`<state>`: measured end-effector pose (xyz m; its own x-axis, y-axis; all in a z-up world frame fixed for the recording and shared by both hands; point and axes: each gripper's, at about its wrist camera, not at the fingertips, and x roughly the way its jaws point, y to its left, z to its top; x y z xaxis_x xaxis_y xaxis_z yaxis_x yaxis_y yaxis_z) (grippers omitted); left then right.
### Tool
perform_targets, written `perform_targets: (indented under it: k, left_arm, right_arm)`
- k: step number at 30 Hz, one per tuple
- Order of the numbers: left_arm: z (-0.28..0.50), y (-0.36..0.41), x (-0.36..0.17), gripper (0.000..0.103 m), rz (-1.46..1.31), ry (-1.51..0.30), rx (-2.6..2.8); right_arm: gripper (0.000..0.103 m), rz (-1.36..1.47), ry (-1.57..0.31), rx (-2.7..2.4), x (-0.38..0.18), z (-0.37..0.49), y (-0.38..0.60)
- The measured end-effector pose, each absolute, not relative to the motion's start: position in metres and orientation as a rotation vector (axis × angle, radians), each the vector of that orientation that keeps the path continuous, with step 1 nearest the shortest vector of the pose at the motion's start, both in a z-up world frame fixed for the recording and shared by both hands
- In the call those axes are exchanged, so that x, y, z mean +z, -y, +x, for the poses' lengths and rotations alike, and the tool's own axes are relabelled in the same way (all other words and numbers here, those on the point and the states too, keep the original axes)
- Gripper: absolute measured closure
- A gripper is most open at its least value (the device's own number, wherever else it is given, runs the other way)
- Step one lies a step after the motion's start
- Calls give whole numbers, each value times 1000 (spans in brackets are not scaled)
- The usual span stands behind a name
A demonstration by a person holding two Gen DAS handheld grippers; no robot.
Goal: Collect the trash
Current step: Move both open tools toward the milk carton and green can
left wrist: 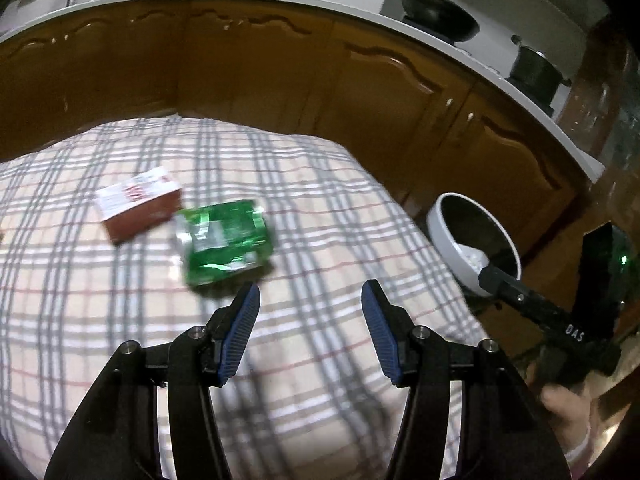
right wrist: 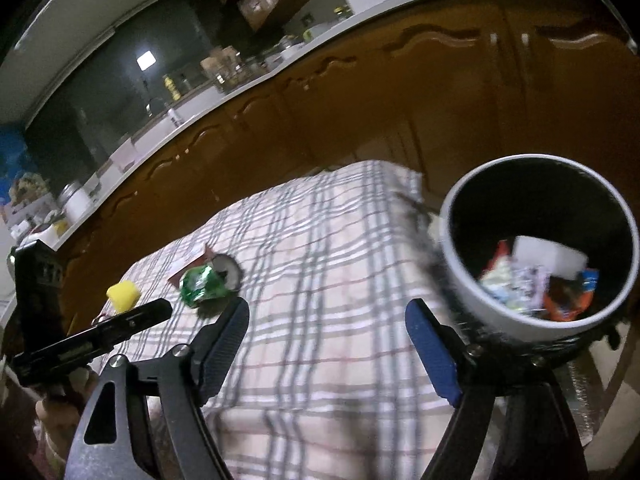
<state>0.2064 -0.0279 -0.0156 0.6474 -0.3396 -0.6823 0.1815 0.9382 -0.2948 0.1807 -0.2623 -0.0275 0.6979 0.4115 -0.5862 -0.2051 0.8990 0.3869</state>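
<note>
Left wrist view: the left gripper (left wrist: 310, 292) hangs over a plaid tablecloth (left wrist: 120, 320), jaws spread wide and holding nothing. A crumpled green wrapper (left wrist: 224, 246) lies just beyond the left jaw tip, with a red and white box (left wrist: 138, 204) beside it, farther out. A white bin (left wrist: 474, 236) stands off to the right of the jaws.

Right wrist view: the right gripper (right wrist: 326, 320) is also wide open and empty. The bin (right wrist: 540, 240), holding mixed wrappers, sits just past the right jaw. The green wrapper (right wrist: 202, 286) lies just beyond the left jaw tip.
</note>
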Motion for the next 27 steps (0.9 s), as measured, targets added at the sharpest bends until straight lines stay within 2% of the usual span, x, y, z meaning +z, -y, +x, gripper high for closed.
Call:
perform_targets:
  k: [9, 22, 24, 27]
  left_arm:
    - [201, -24, -21, 49, -228, -805, -229]
    - [216, -60, -29, 49, -163, -810, -191]
    - [223, -65, -27, 46, -136, -802, -188]
    - [235, -73, -25, 39, -101, -793, -186]
  right_arm:
    - [21, 263, -757, 411, -33, 189, 211]
    - [22, 222, -763, 450, -29, 200, 168]
    - [22, 217, -766, 458, -30, 205, 159]
    - [29, 209, -766, 468, -29, 211, 149]
